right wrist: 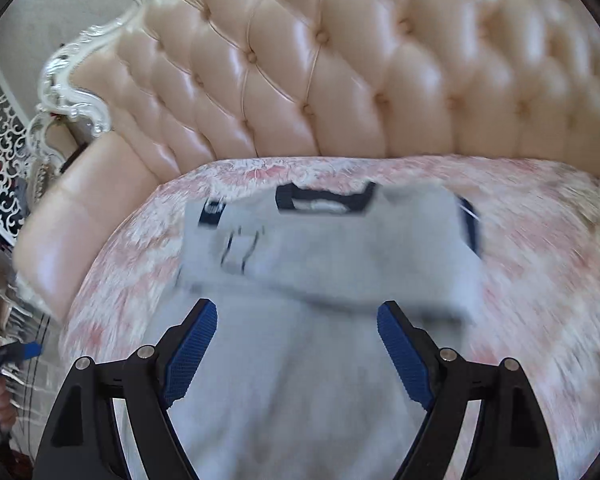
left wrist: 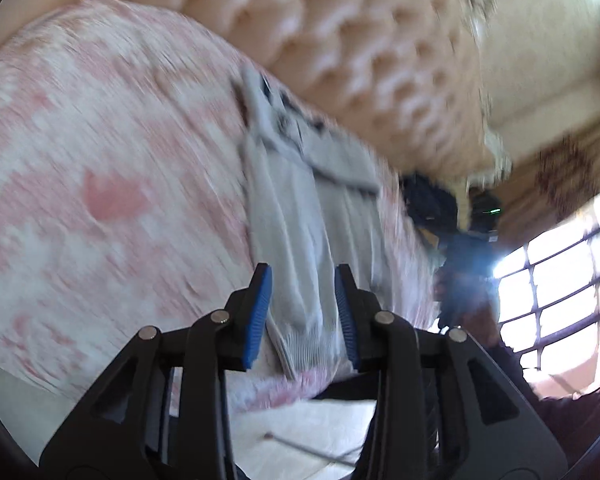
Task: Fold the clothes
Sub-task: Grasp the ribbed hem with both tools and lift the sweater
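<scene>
1. Folding looks partway done: the grey top (right wrist: 332, 240) lies flat on the pink bedspread (right wrist: 540, 240), collar end toward the headboard (right wrist: 340, 72), and a band across its upper part already seems doubled over, with a fold edge running across the middle
2. Left view shows the same top (left wrist: 300, 216) lengthwise, with a flap (left wrist: 340, 156) laid back near the far end and the ribbed hem nearest the camera
3. Left gripper (left wrist: 303, 292): jaws parted by a moderate gap, hem region visible between them, but nothing pinched as far as I can see. Can't tell whether the tips touch the cloth
4. Right gripper (right wrist: 297, 320): jaws spread wide, poised over the lower body of the top, holding nothing
5. Both views are motion-blurred, so fine creases and sleeve positions are unclear
6. Left to do, my guess: bring the hem end up over the folded band and square it up; sides may still need tucking
7. Dark clutter (left wrist: 452, 216) past the bed edge is too blurred to identify
</scene>
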`<state>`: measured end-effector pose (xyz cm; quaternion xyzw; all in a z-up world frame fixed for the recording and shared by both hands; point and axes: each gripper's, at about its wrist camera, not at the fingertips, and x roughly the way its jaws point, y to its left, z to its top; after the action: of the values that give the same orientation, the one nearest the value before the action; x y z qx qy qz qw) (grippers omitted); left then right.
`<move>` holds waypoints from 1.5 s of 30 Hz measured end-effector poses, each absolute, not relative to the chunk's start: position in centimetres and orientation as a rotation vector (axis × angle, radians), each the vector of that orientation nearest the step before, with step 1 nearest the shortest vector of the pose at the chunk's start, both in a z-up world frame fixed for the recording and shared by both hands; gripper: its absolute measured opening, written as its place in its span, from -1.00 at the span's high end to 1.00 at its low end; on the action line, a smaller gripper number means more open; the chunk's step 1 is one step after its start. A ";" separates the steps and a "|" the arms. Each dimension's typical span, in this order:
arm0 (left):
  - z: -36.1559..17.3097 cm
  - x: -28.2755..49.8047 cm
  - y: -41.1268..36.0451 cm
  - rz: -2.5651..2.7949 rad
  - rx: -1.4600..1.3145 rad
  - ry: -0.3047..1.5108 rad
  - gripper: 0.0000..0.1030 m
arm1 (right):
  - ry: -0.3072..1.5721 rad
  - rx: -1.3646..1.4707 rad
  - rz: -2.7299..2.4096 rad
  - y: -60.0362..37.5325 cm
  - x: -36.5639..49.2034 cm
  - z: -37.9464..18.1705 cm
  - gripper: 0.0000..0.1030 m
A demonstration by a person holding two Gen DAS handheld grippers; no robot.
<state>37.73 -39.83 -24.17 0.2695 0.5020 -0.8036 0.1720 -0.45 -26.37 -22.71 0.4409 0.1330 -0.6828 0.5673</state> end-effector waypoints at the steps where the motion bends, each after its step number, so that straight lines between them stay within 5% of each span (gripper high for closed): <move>1: -24.6 36.9 -38.5 -2.292 0.812 1.397 0.30 | 0.308 1.034 -1.608 -24.1 -0.1 -22.5 -0.62; 9: -24.7 33.4 -29.1 -2.330 1.114 0.890 0.30 | 0.465 1.080 -1.618 -9.9 5.1 -23.5 -0.62; 13: -23.5 32.2 -24.5 -2.347 1.211 0.375 0.26 | 0.698 0.921 -1.693 -7.4 8.2 -24.0 -0.62; 16: -23.2 31.6 -21.9 -2.334 1.305 -0.033 -0.03 | 0.923 0.686 -1.643 -7.3 10.8 -24.3 -0.62; 20: -25.3 30.6 -19.2 -2.321 1.400 -0.481 -0.06 | 1.175 0.405 -1.513 -7.7 14.0 -25.3 -0.62; 31: -31.2 29.4 -18.2 -2.137 1.487 -1.268 0.10 | 1.281 0.265 -1.386 -9.0 15.1 -27.6 -0.62; 41: -33.9 28.9 -18.1 -2.032 1.560 -1.755 0.17 | 1.462 0.111 -1.219 -8.9 16.0 -30.6 -0.62; 43: -34.0 28.8 -18.0 -2.025 1.584 -1.804 0.30 | 1.487 0.081 -1.178 -8.7 16.1 -31.0 -0.62; 44: -34.0 28.6 -18.0 -2.026 1.605 -1.814 0.74 | 1.490 0.067 -1.161 -8.7 16.1 -31.1 -0.62; 45: -33.9 28.4 -18.0 -2.024 1.616 -1.816 0.82 | 1.491 0.057 -1.142 -8.8 16.1 -31.1 -0.62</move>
<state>28.39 -18.00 -33.89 0.5110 -0.5740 -0.6398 -0.0107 16.06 -8.79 -31.10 0.0247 0.6406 -0.4907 0.5901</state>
